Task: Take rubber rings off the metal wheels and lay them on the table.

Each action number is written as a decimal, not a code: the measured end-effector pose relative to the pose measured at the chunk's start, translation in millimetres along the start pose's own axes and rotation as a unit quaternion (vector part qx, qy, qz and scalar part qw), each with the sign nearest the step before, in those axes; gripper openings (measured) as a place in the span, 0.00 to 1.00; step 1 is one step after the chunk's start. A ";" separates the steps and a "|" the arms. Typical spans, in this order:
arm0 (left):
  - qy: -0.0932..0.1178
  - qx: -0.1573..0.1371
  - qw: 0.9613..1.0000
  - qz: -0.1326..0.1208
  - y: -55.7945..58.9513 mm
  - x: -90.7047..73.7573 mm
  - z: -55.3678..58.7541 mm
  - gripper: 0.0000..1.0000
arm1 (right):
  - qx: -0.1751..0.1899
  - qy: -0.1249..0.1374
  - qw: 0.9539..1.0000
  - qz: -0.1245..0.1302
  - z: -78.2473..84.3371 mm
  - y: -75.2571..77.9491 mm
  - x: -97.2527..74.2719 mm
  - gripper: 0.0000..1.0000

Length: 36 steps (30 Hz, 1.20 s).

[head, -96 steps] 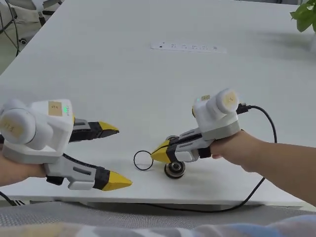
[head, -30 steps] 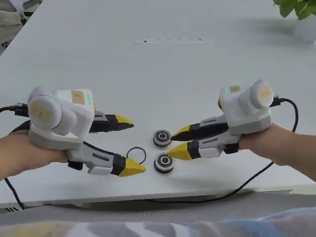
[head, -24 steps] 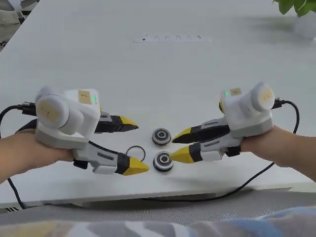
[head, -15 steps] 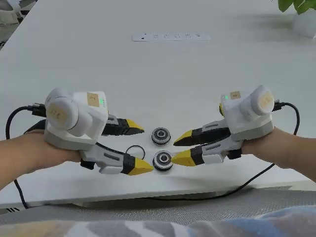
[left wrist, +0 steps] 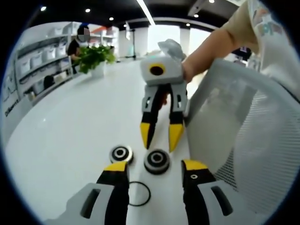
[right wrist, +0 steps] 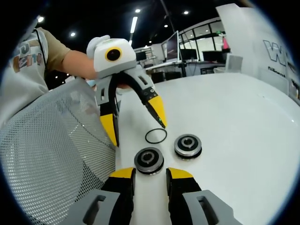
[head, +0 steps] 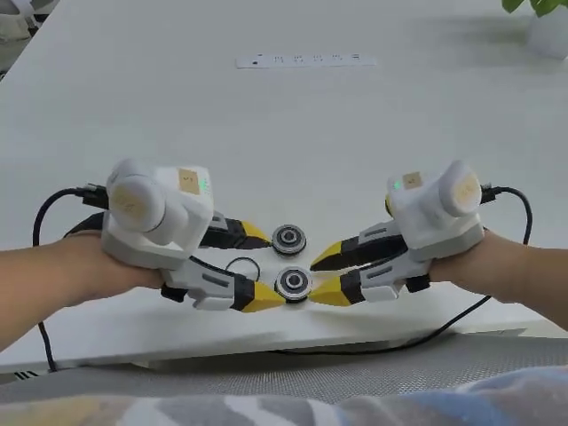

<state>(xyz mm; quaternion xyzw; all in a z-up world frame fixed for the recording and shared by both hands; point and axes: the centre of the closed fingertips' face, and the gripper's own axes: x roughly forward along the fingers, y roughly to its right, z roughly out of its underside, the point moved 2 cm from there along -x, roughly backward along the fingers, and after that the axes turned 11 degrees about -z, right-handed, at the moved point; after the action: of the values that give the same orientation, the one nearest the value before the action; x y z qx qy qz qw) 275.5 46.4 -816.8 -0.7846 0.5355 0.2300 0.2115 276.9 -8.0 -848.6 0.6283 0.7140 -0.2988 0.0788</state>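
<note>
Two metal wheels lie near the table's front edge. The near wheel (head: pixel 293 282) (left wrist: pixel 157 161) (right wrist: pixel 149 160) has a black rubber rim. The far wheel (head: pixel 288 238) (left wrist: pixel 121 153) (right wrist: pixel 188 146) shows a bare grey rim. A loose black rubber ring (head: pixel 241 266) (left wrist: pixel 139 193) (right wrist: pixel 156 136) lies flat on the table, left of the wheels. My left gripper (head: pixel 266 266) (left wrist: pixel 154 166) is open, its near tip just left of the near wheel. My right gripper (head: pixel 318 277) (right wrist: pixel 151 173) is open and faces it, its tips just right of that wheel. Neither holds anything.
A white power strip (head: pixel 306 60) lies far back on the white table (head: pixel 284 142). A green plant (head: pixel 537 7) stands at the back right. Black cables (head: pixel 461 315) trail over the front edge. A grey mesh chair (left wrist: pixel 253 140) sits close behind the edge.
Both grippers have closed in from the sides on the near wheel, and their tips now flank it. The wheels and the loose ring have stayed put.
</note>
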 end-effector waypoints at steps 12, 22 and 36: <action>-0.010 0.001 1.000 0.017 5.6 11.9 0.6 0.34 | -0.014 -0.007 1.000 -0.006 2.5 0.8 3.9 0.20; -0.013 0.001 1.000 0.017 4.8 18.1 3.6 0.24 | -0.021 -0.008 1.000 -0.005 3.9 0.6 4.7 0.17; -0.012 0.026 1.000 0.004 5.8 25.9 4.6 0.15 | -0.018 -0.003 1.000 -0.001 3.9 1.0 4.5 0.15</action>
<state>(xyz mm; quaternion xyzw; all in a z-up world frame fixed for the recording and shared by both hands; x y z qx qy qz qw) 277.7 27.9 -836.3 -0.7740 0.5417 0.2259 0.2375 275.9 -6.2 -854.2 0.6249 0.7197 -0.2881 0.0920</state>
